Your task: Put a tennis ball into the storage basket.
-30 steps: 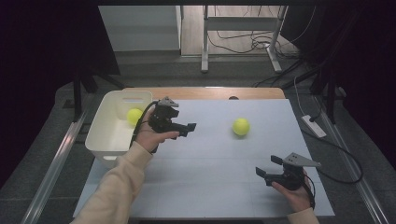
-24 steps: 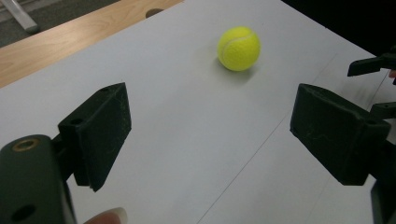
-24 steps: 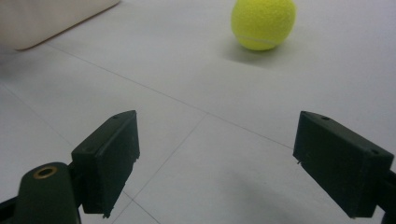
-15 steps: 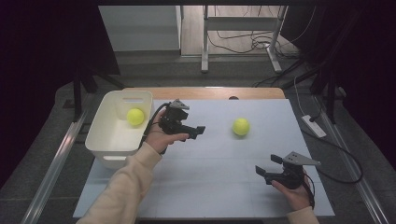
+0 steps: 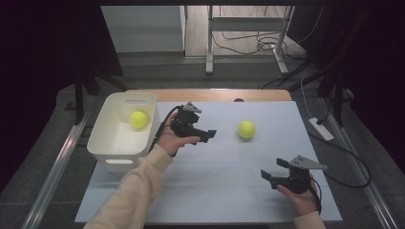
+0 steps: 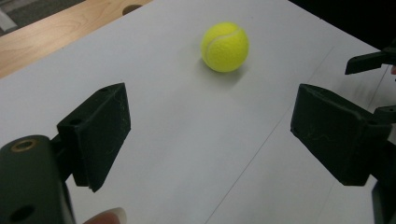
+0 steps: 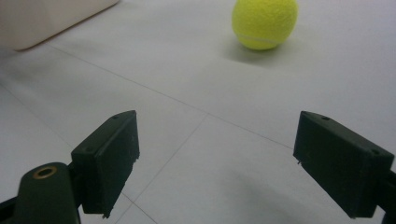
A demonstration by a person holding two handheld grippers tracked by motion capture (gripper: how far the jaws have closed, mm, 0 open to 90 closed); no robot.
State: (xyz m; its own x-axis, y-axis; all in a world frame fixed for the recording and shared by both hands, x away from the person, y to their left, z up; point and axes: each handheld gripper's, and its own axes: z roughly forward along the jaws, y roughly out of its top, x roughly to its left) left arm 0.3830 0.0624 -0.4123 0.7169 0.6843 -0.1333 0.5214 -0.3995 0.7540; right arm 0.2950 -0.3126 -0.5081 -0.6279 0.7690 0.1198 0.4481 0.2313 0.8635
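Note:
A yellow tennis ball (image 5: pixel 246 129) lies on the pale table top, right of centre; it also shows ahead in the left gripper view (image 6: pixel 224 46) and far ahead in the right gripper view (image 7: pixel 265 22). A second tennis ball (image 5: pixel 138 119) rests inside the white bin (image 5: pixel 106 143) at the left. My left gripper (image 5: pixel 210 135) hovers between bin and loose ball, jaws pointing toward the ball, open and empty (image 6: pixel 210 135). My right gripper (image 5: pixel 272 171) sits near the front right, open with nothing between its jaws (image 7: pixel 215 168).
A wooden strip (image 5: pixel 210 94) runs along the table's far edge. A white power strip (image 5: pixel 321 129) and cables lie on the floor to the right. Metal rails (image 5: pixel 52 171) flank the table's left side.
My left gripper has moved rightward away from the bin toward the loose ball and dropped slightly. The right gripper has stayed put.

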